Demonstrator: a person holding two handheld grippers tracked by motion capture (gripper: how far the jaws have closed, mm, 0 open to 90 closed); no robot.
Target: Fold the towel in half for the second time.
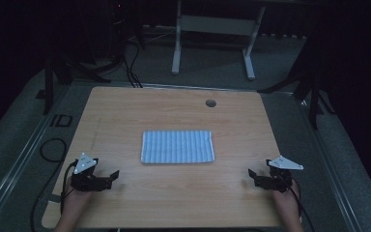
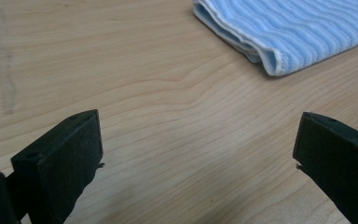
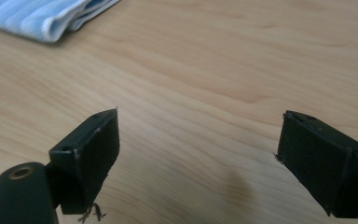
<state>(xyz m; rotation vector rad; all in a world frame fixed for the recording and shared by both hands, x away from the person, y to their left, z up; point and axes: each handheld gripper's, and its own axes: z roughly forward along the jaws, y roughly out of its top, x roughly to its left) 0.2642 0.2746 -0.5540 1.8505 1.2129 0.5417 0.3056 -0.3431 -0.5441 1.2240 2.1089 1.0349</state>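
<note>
Both tongs, left tongs (image 1: 110, 177) and right tongs (image 1: 254, 177), stood wide and empty on the desk (image 1: 125, 111). Between and ahead lay the folded cloth (image 1: 177, 147), long axis crosswise, slightly nearer the left tongs.

My left gripper (image 1: 112, 177) and right gripper (image 1: 252, 175) are matte black, each topped by a pale grey three-cornered plate and trailing a black cable. Their blocky jaws have small screw holes, and frayed threads hang off the edges.
</note>
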